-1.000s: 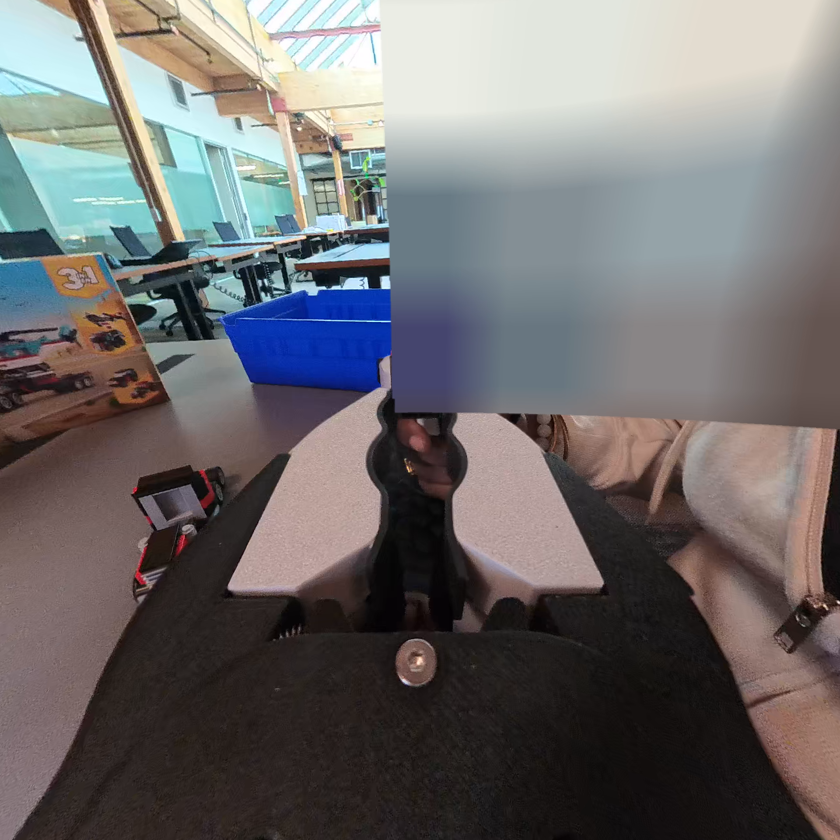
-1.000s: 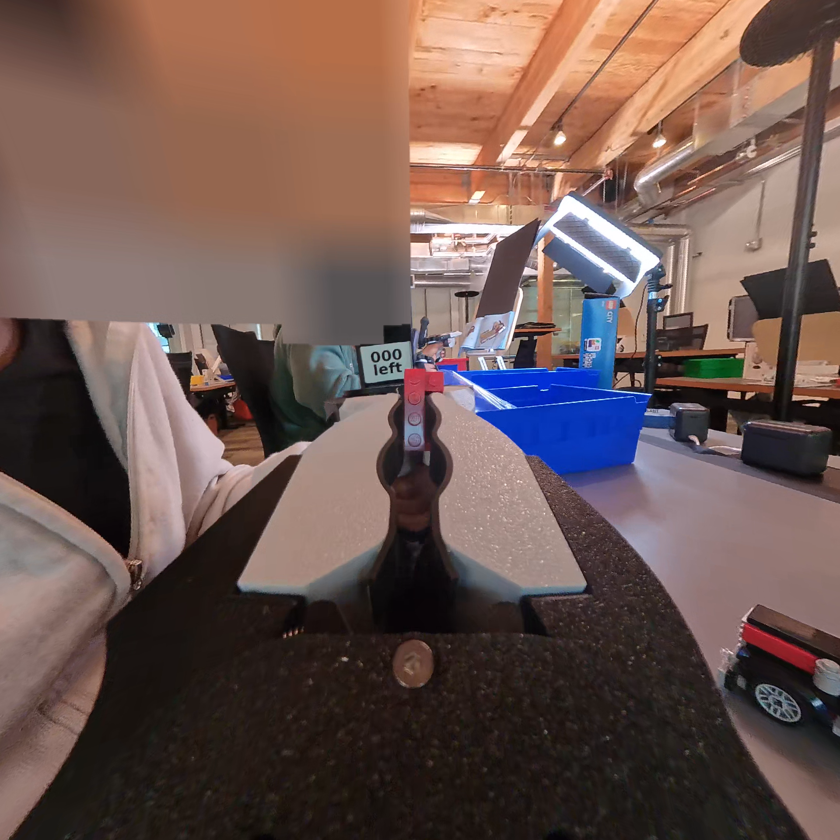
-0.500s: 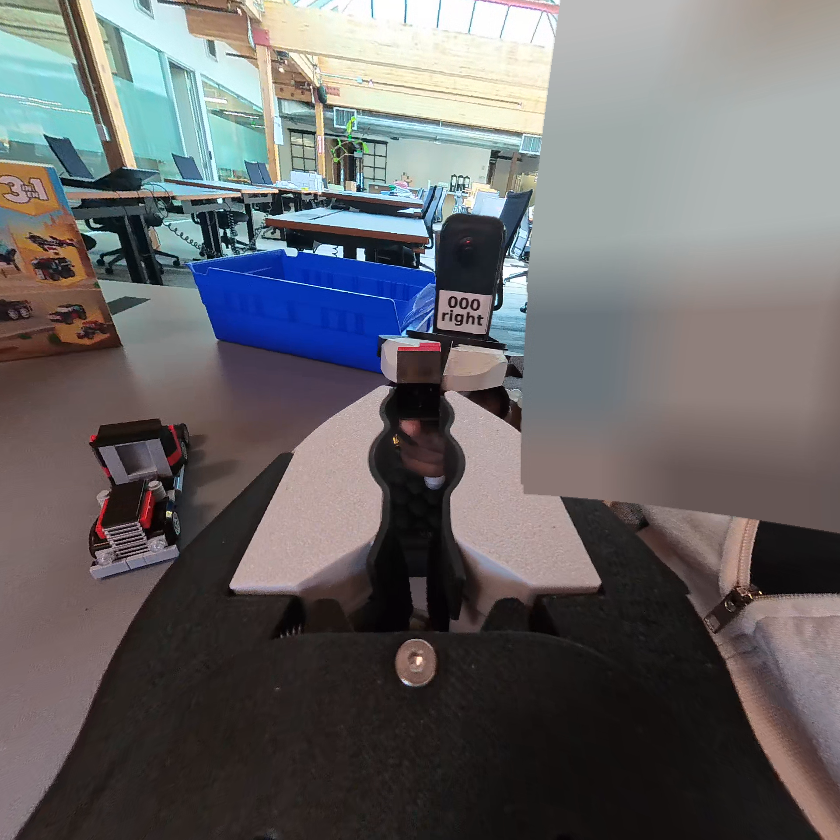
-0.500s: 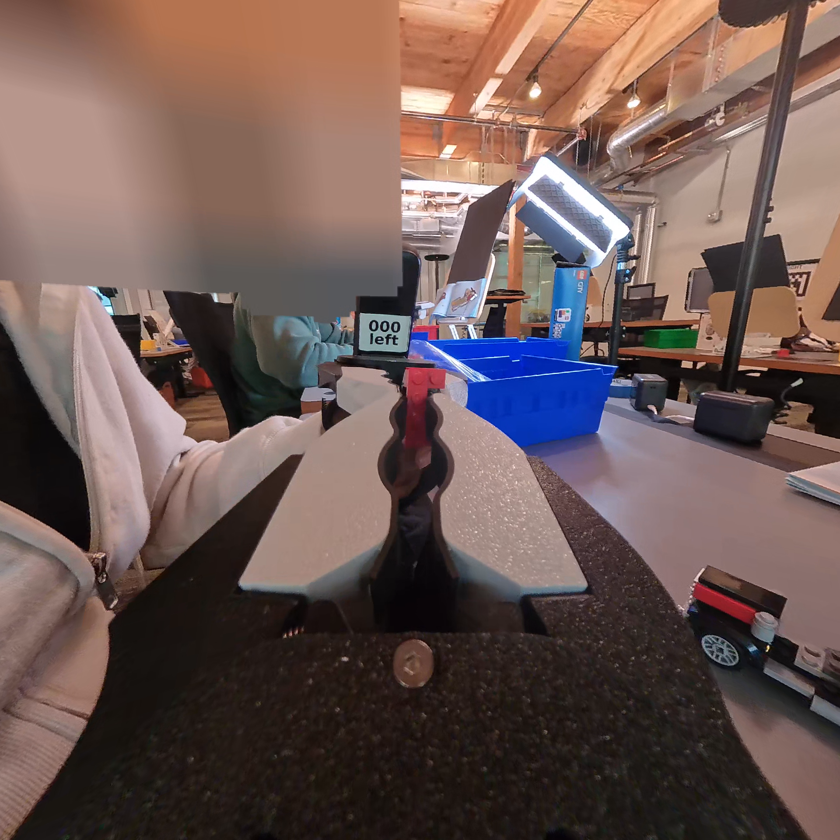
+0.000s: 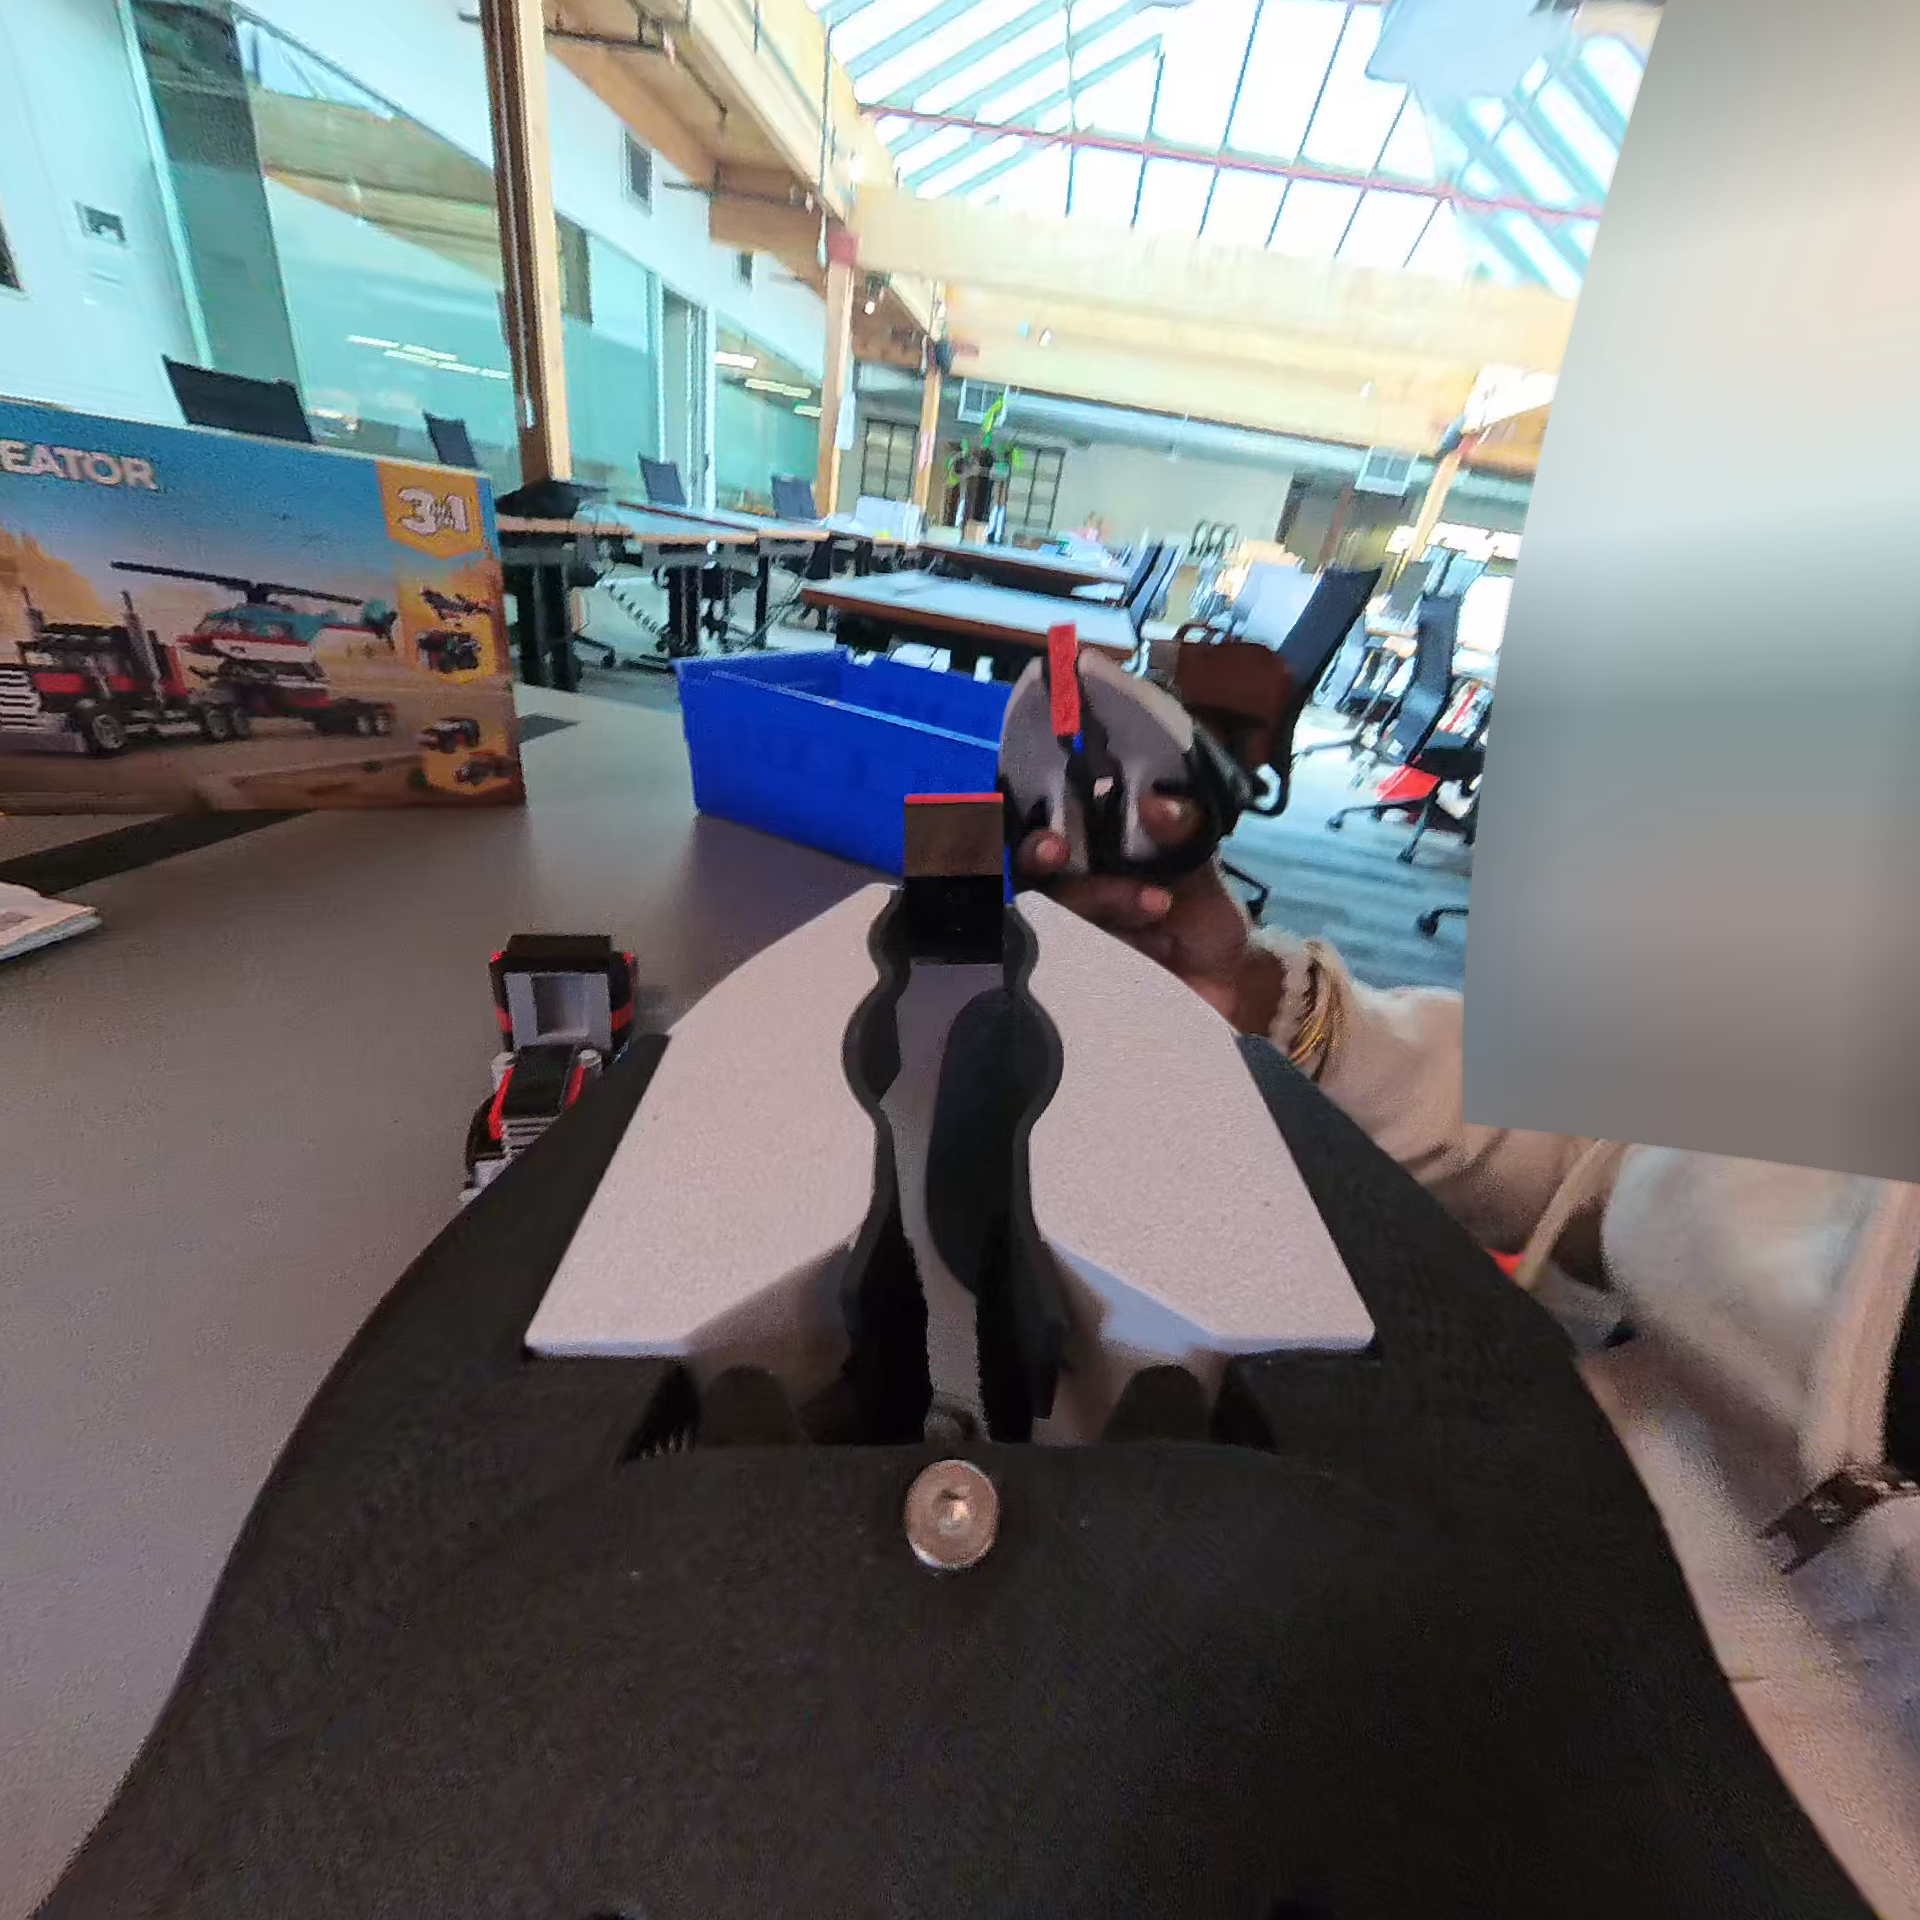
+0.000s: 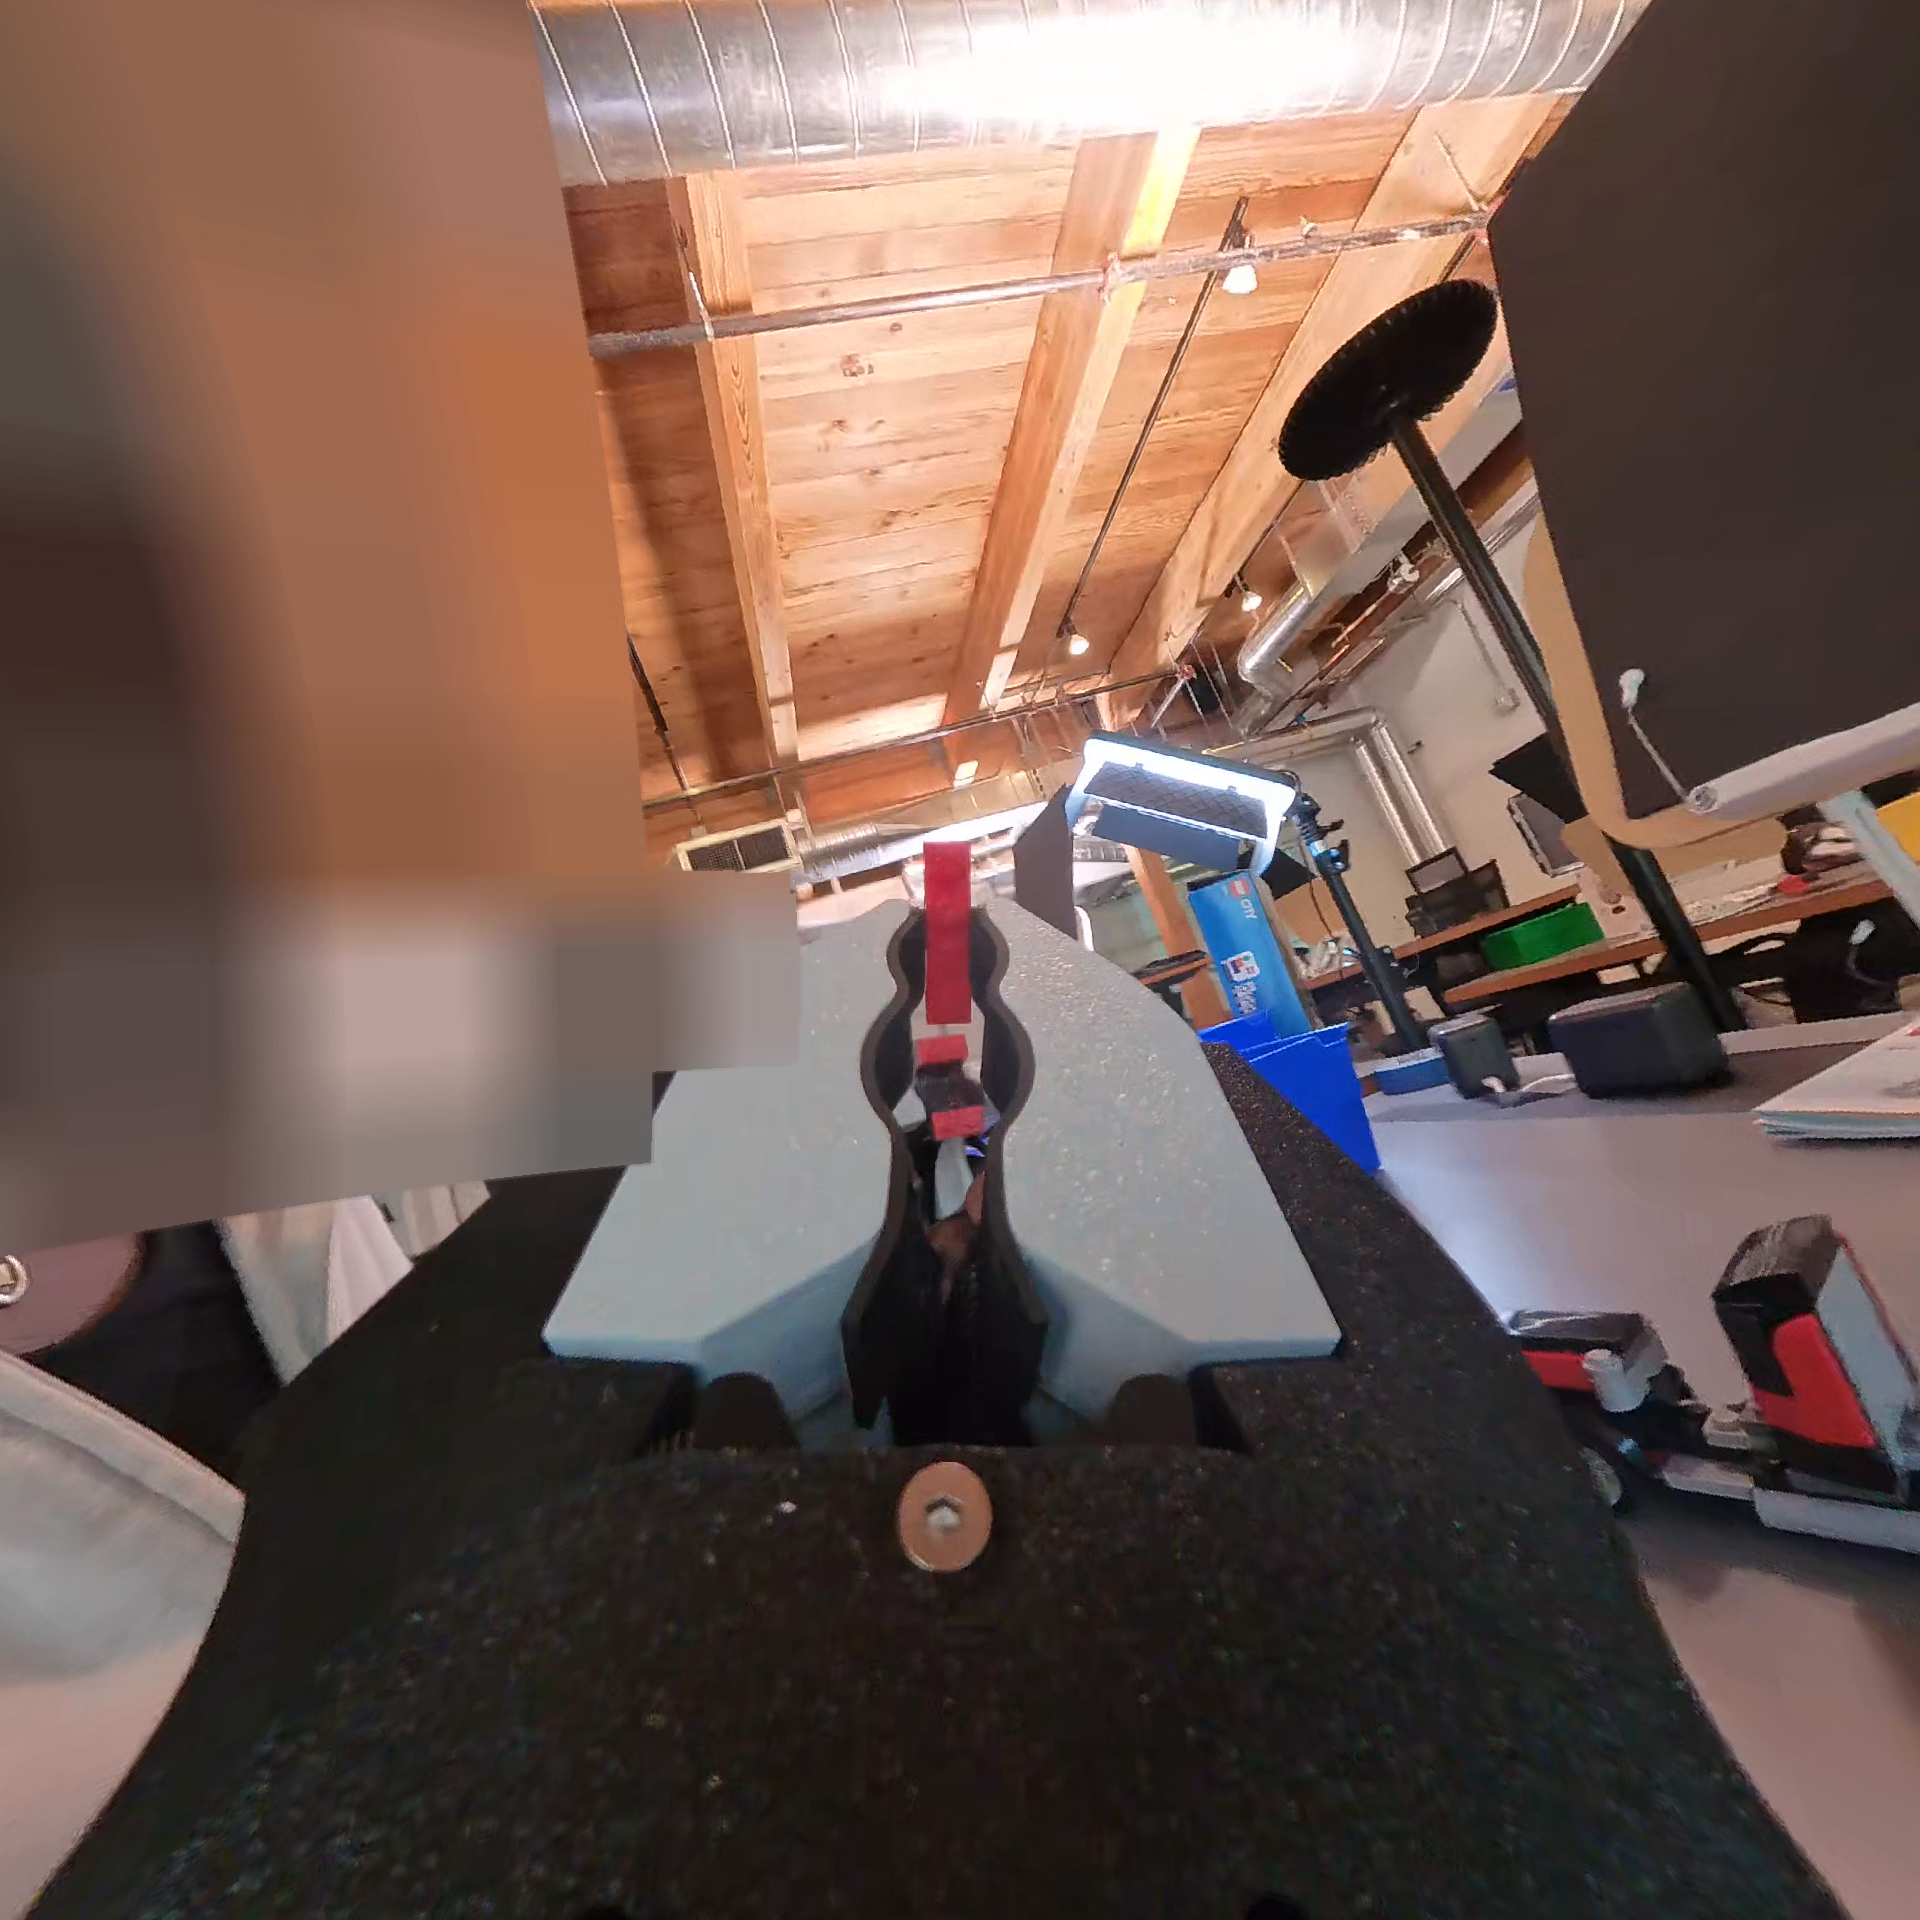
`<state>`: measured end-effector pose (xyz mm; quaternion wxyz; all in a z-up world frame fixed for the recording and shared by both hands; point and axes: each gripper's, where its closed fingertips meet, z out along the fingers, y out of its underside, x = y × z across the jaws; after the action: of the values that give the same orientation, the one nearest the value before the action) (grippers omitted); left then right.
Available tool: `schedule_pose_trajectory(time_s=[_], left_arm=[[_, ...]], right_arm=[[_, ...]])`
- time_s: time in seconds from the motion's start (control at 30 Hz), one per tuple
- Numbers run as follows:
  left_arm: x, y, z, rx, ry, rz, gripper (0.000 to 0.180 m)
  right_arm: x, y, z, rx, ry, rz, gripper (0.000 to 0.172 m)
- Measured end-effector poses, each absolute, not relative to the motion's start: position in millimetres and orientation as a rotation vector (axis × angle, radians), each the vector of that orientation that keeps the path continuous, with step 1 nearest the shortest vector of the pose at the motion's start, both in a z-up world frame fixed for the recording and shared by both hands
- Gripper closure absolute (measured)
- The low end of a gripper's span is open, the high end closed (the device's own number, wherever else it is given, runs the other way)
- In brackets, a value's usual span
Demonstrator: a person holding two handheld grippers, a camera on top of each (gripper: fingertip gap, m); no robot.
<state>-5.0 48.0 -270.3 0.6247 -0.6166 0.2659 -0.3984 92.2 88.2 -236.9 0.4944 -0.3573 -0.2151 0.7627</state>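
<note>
Right now your left gripper point(image 5: 952, 896) pinches a black block with a thin red top edge point(image 5: 952, 854) between its fingertips, held up above the grey table point(image 5: 208, 1091) with the blue bin point(image 5: 821, 743) behind it and the toy truck point(image 5: 551, 1029) low to its left. Your right gripper point(image 6: 945, 940) is tipped toward the wooden ceiling, its tips closed on a thin red plate point(image 6: 947, 935) standing on edge. From the left wrist view, that gripper sits just right of the black block, apart from it.
</note>
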Motion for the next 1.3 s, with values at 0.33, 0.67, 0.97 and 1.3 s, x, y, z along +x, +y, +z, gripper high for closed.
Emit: schedule_pose_trajectory(time_s=[0.33,0.67,0.97,1.3], left_arm=[[-12.1,53.5,-269.1,-1.413,0.553,-0.887,0.163],[-7.8,56.7,-277.8,-1.455,0.584,-0.837,0.163],[-8.2,56.3,-279.3,-1.465,0.581,-0.843,0.163],[-8.6,57.4,-280.3,-1.469,0.58,-0.836,0.163]], right_arm=[[200.7,185.4,-163.3,-1.326,-0.788,0.661,0.164],[330.5,261.4,-290.3,-2.09,-0.568,-0.013,0.14],[342.3,256.7,-304.1,-2.123,-0.614,0.016,0.102],[343.2,259.3,-297.9,-2.02,-0.754,-0.138,0.091]])
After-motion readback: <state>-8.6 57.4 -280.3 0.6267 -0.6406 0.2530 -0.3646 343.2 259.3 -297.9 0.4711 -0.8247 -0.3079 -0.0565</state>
